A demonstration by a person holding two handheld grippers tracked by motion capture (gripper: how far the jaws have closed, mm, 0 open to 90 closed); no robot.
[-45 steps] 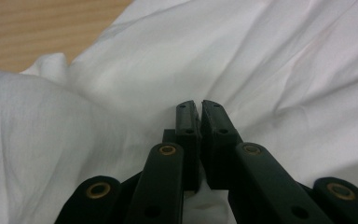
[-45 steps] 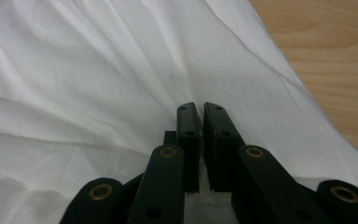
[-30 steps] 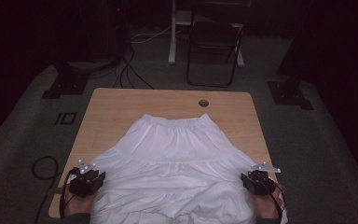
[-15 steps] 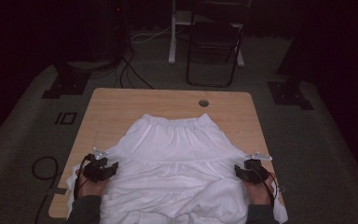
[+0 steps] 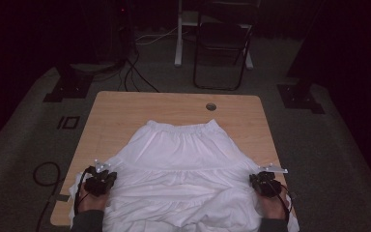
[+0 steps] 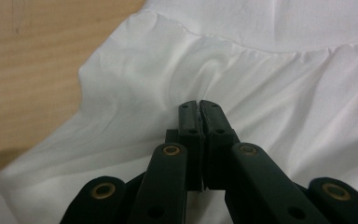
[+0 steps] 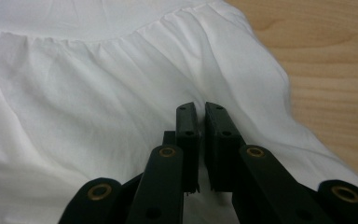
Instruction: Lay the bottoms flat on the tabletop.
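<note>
the white skirt [image 5: 183,174] lies lengthwise, waistband pointing away; left claw [image 6: 199,108] and right claw [image 7: 200,112] have just closed shut.

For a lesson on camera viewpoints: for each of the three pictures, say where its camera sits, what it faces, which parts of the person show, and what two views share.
High view: above the person's side, facing forward and down on the table; both hands show.
Left gripper view: rides the left gripper, facing the white skirt.
Right gripper view: rides the right gripper, facing the skirt's other side.
Shared: both gripper views show skirt and wood.
</note>
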